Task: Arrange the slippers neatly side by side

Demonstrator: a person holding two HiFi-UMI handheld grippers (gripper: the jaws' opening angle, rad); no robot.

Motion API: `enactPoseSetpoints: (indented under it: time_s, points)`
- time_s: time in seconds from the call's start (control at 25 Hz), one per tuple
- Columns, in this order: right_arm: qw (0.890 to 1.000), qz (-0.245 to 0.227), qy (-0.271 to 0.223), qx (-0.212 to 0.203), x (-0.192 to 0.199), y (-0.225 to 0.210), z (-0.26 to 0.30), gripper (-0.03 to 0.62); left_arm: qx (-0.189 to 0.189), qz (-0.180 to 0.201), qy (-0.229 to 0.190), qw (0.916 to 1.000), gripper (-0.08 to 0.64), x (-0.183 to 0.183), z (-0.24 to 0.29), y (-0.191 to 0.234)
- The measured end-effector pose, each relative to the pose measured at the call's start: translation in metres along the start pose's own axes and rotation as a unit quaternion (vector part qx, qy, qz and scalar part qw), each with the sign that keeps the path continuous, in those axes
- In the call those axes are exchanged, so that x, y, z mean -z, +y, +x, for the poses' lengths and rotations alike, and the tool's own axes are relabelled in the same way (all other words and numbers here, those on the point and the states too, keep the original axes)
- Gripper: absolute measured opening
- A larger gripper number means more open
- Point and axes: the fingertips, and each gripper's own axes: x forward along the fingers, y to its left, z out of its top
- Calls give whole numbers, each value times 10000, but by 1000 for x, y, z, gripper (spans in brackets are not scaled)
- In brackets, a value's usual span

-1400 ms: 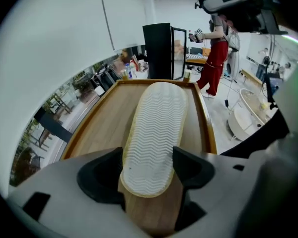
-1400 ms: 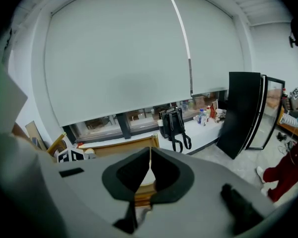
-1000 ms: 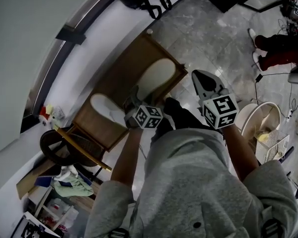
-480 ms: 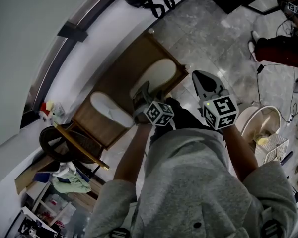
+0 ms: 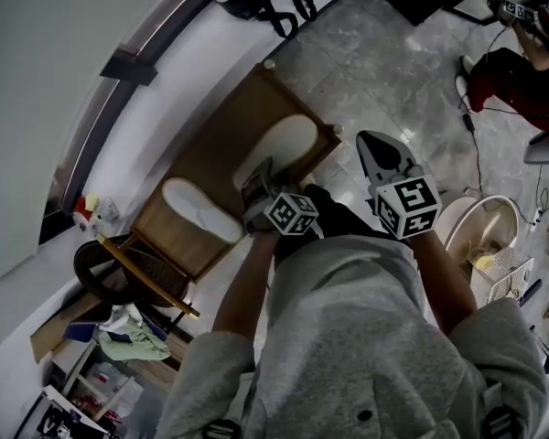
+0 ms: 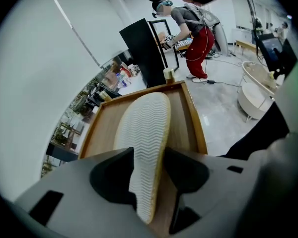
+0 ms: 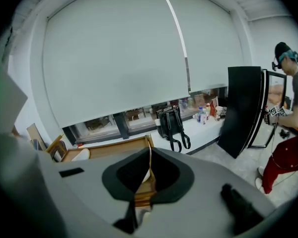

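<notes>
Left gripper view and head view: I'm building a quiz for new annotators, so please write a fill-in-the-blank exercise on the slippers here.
1. The left gripper is closing its jaws with a ____ between them.
2. The number of white slippers on the wooden tray is ____.
3. In the left gripper view, the slipper turns its zigzag-ridged ____ toward the camera.

Missing words: slipper; two; sole

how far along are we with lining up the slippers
Done: nothing yet; the second slipper lies apart, at the other end of the wooden tray. In hand: the left gripper is closing on the near slipper, which sits between its jaws. Left: setting it beside the second one.
</notes>
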Motion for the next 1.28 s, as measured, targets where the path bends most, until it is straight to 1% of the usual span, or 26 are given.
enactPoseSetpoints:
  time_s: [0.08, 0.12, 0.28, 0.4, 0.48, 0.6, 0.68, 0.72, 0.76, 0.8, 0.88, 0.96, 1.0, 1.04, 1.08, 1.12, 1.24, 1.28]
  points:
    - [10000, -17, -21, -28, -1, 0, 0, 26, -222, 46, -5, 9997, 140, 1, -2, 7]
    - [10000, -29, -32, -45, -1, 0, 0, 26, -302, 49, -26, 9995, 118, 0, -3, 10]
    - [9998, -73, -88, -135, -5, 3, 3, 26, -539, 8, -182, 9984, 79, -8, -8, 29]
    - [9996, -94, -127, -219, -7, 8, 5, 26, -738, -163, -310, 9967, 57, -15, -18, 47]
    - [9994, -109, -149, -283, -9, 12, 7, 26, -807, -434, -417, 9949, 46, -18, -26, 59]
    - [9988, -166, -182, -412, -14, 19, 12, 26, -835, -1043, -535, 9896, 41, -19, -40, 77]
    - [9982, -208, -213, -516, -19, 26, 15, 26, -823, -1531, -646, 9827, 40, -17, -51, 88]
    - [9978, -230, -225, -573, -20, 30, 16, 26, -771, -1844, -724, 9771, 41, -16, -57, 92]
    - [9974, -258, -235, -634, -21, 35, 18, 26, -693, -2210, -804, 9695, 40, -13, -63, 96]
    - [9968, -297, -245, -705, -23, 40, 20, 26, -619, -2600, -868, 9597, 41, -9, -70, 100]
    - [9950, -400, -272, -874, -26, 51, 26, 26, -580, -3302, -915, 9377, 40, 3, -81, 107]
    - [9926, -513, -289, -1066, -31, 64, 33, 26, -624, -3848, -892, 9165, 41, 20, -90, 112]
    - [9912, -577, -290, -1160, -33, 72, 36, 26, -606, -4117, -884, 9050, 40, 29, -94, 112]
    - [9896, -650, -286, -1248, -36, 79, 39, 26, -543, -4406, -889, 8916, 41, 38, -96, 111]
    - [9880, -727, -280, -1331, -38, 87, 42, 26, -448, -4712, -907, 8762, 40, 47, -97, 109]
    - [9864, -804, -273, -1408, -41, 96, 45, 26, -342, -5023, -930, 8590, 41, 56, -96, 106]
    - [9812, -1016, -227, -1623, -45, 120, 52, 26, -118, -5875, -915, 8039, 41, 86, -89, 99]
    - [9794, -1085, -202, -1689, -46, 127, 54, 26, -98, -6101, -892, 7873, 41, 96, -86, 97]
